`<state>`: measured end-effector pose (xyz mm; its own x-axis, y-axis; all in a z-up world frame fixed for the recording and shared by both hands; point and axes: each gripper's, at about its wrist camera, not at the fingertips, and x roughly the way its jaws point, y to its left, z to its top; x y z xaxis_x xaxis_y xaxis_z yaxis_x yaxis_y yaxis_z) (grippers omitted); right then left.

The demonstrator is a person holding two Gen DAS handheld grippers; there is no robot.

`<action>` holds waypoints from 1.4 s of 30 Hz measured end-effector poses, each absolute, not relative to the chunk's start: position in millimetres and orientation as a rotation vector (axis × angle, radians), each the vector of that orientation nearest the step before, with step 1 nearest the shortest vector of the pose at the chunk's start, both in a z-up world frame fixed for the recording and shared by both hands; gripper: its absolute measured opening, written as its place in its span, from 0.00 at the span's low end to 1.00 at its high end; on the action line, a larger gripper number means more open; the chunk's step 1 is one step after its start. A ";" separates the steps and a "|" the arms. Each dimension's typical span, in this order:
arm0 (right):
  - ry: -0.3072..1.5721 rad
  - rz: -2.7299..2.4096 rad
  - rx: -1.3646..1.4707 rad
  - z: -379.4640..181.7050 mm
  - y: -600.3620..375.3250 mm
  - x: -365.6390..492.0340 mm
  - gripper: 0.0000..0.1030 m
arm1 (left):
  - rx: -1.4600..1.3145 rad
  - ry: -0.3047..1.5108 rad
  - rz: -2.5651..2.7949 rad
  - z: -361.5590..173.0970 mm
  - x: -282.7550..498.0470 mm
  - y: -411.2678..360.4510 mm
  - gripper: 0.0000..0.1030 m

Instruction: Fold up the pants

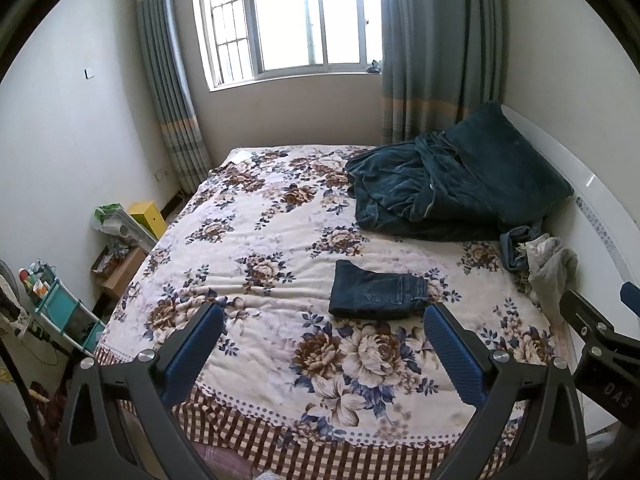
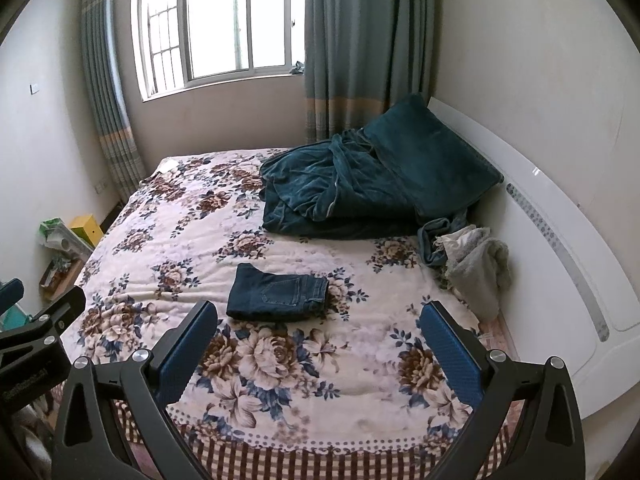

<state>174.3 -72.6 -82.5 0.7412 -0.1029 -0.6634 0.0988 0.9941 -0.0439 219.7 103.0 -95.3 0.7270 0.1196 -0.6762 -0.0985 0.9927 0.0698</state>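
The pants (image 1: 378, 290) are lying folded into a compact block on the bed (image 1: 256, 240); the left gripper (image 1: 324, 322) and right gripper (image 2: 318, 320) are being held wide apart, empty, well clear, likely because folding is judged finished.

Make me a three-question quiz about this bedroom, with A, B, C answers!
1. Where are the jeans?
A. on the bed
B. on the floor
C. on the windowsill

2. What colour is the blanket?
A. red
B. teal
C. yellow

3. How are the jeans?
A. spread flat
B. hanging
C. folded small

Answers:
1 A, they lie on the floral bed cover.
2 B, the heap by the headboard is dark teal.
3 C, they form a compact rectangle, and the left gripper and right gripper are open, holding nothing.
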 end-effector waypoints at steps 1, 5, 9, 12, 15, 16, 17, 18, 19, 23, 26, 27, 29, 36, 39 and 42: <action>0.727 -0.111 -0.005 -82.1 -73.2 174.0 1.00 | 0.032 0.745 0.124 -94.6 219.3 101.9 1.00; 0.728 -0.115 -0.007 -83.1 -75.8 173.8 1.00 | 0.045 0.742 0.117 -92.8 217.7 95.7 1.00; 0.731 -0.118 -0.005 -84.1 -78.1 173.2 1.00 | 0.044 0.742 0.115 -93.3 216.8 93.5 1.00; 0.735 -0.119 -0.005 -85.3 -80.7 173.0 1.00 | 0.042 0.745 0.117 -93.8 217.0 93.2 1.00; 0.736 -0.120 -0.002 -85.5 -84.2 175.6 1.00 | 0.039 0.747 0.118 -93.5 216.8 94.3 1.00; 0.736 -0.121 -0.001 -86.6 -85.0 175.1 1.00 | 0.041 0.748 0.119 -93.8 217.4 94.3 1.00; 0.735 -0.120 -0.002 -86.3 -84.7 175.1 1.00 | 0.042 0.749 0.120 -93.7 217.5 94.2 1.00; 0.735 -0.118 -0.003 -85.4 -84.0 176.2 1.00 | 0.042 0.748 0.118 -93.7 217.2 94.2 1.00; 0.736 -0.118 -0.005 -86.8 -84.5 175.9 1.00 | 0.042 0.747 0.121 -93.7 217.0 94.1 1.00; 0.736 -0.119 -0.003 -86.0 -84.8 175.8 1.00 | 0.043 0.750 0.123 -94.5 217.5 94.6 1.00; 0.734 -0.119 -0.003 -84.7 -85.9 178.5 1.00 | 0.040 0.753 0.115 -94.9 216.7 95.9 1.00; 0.733 -0.119 -0.001 -83.7 -86.1 179.3 1.00 | 0.039 0.755 0.113 -95.3 215.9 96.4 1.00; 0.735 -0.119 -0.002 -83.8 -85.9 179.5 1.00 | 0.036 0.758 0.110 -96.3 215.3 97.6 1.00; 0.737 -0.121 0.000 -84.8 -86.9 179.1 1.00 | 0.035 0.758 0.106 -96.9 215.7 98.8 1.00; 0.737 -0.121 0.000 -83.8 -86.4 180.9 1.00 | 0.044 0.753 0.105 -96.3 219.9 97.5 1.00; 0.737 -0.118 -0.001 -83.9 -86.5 181.3 1.00 | 0.045 0.751 0.104 -95.7 220.3 97.8 1.00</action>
